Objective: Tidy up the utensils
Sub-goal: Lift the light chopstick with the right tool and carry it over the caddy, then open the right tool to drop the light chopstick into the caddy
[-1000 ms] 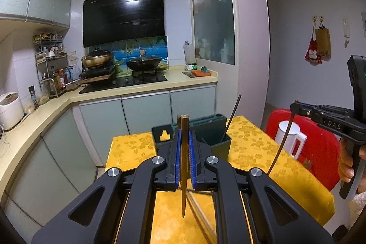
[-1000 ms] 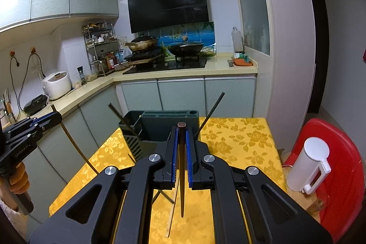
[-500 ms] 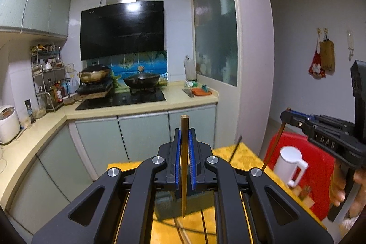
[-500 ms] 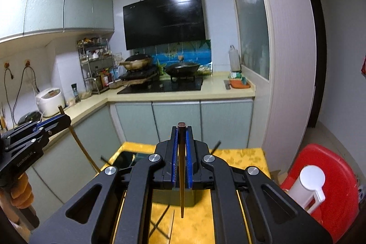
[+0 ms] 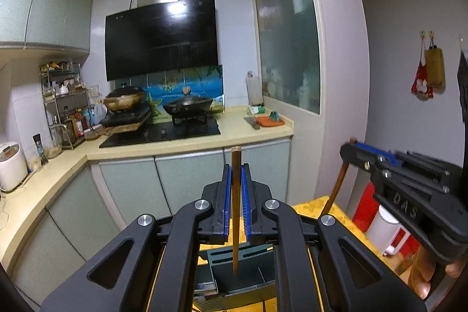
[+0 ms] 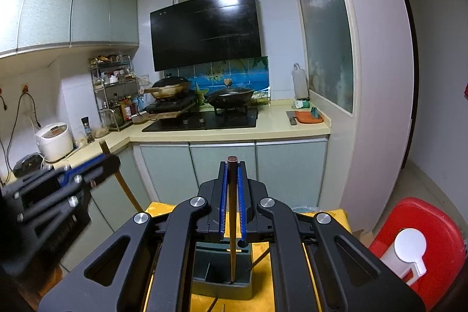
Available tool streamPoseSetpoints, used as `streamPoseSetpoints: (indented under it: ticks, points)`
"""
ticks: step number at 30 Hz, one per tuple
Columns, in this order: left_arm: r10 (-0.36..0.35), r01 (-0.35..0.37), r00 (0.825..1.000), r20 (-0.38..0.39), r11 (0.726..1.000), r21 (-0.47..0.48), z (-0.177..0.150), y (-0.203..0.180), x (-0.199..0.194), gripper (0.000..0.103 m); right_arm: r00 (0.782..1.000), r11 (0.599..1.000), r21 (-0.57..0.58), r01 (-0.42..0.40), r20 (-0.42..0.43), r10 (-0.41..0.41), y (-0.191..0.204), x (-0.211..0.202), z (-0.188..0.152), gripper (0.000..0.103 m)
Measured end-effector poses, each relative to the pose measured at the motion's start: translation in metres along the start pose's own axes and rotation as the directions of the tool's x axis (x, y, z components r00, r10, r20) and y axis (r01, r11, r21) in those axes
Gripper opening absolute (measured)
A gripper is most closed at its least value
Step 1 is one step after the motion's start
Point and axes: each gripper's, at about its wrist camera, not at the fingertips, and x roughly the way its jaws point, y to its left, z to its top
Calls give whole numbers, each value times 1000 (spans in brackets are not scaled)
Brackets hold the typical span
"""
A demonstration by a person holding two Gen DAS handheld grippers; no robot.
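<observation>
My left gripper [image 5: 235, 165] is shut on a brown chopstick [image 5: 235, 212] held upright, its tip hanging over the dark green utensil holder [image 5: 237, 271] on the yellow tablecloth [image 5: 336, 212]. My right gripper [image 6: 232, 165] is shut on a darker chopstick [image 6: 232, 224] whose tip reaches into a compartment of the holder [image 6: 222, 279]. Each gripper shows in the other's view: the right one [image 5: 348, 148] with its chopstick at the right, the left one [image 6: 109, 161] at the left.
A red stool [image 6: 421, 227] with a white jug [image 6: 405, 253] stands right of the table. Another dark chopstick [image 6: 259, 259] leans out of the holder. Kitchen counter [image 5: 187, 142], stove and cabinets lie beyond the table.
Both grippers have risen and moved forward over the holder, chopsticks still clamped. The holder has dropped to the bottom of both views.
</observation>
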Motion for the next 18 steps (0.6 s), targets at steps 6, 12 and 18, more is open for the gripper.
streamPoseSetpoints:
  ticks: [6, 12, 18]
  points:
    - [25, -25, 998, -61, 1000, -3, -22, 9, 25, 6, 1000, 1000, -2, 11, -22, -11, 0, 21, -9, 7]
    - [26, -27, 995, -96, 1000, -11, -37, 18, 33, 6, 996, 1000, -27, 0, -92, -2, 3, 37, -28, 7]
    - [20, -25, 992, -126, 999, -36, -47, 29, 36, 11, 990, 1000, -30, -5, -141, 1, 5, 44, -41, 7]
